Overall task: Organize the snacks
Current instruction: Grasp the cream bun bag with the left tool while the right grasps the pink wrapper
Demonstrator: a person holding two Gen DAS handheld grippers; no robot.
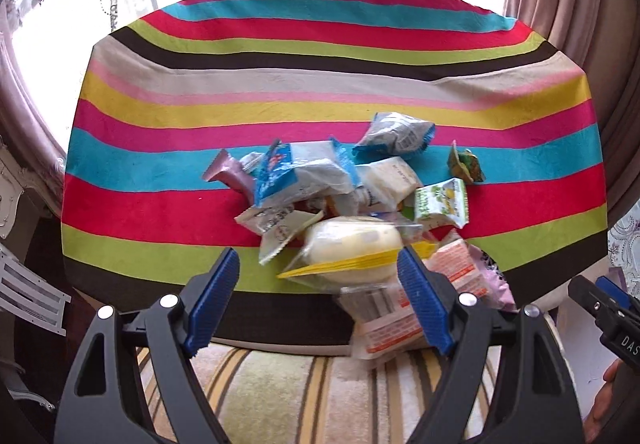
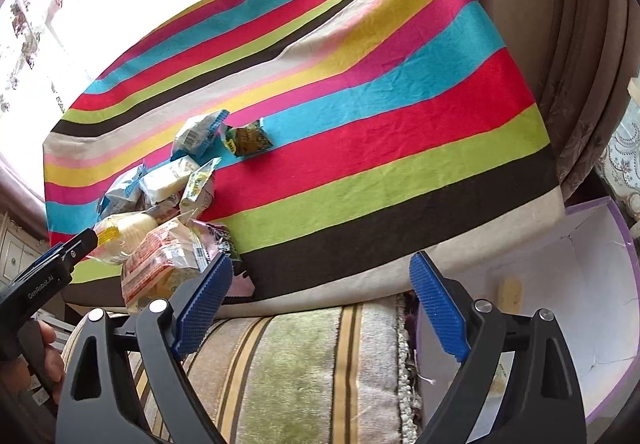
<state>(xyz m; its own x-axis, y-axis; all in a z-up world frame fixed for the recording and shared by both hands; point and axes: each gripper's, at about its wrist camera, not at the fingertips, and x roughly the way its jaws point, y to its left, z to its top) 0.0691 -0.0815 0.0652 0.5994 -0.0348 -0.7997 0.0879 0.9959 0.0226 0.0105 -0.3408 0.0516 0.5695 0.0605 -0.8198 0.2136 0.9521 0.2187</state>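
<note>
Left wrist view: left gripper (image 1: 320,264) jaws spread, flanking the yellow-banded bun packet (image 1: 352,252), unclamped. Right gripper (image 2: 320,284) spread wide, holding nothing.

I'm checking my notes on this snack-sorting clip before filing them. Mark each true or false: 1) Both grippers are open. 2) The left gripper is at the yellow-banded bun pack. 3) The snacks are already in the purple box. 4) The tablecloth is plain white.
1) True: the left gripper and right gripper both have spread jaws.
2) True: the yellow-banded bun pack lies between its fingers.
3) False: the snack pile lies on the table; the purple box shows no packets.
4) False: the tablecloth is multicoloured stripes.
</note>
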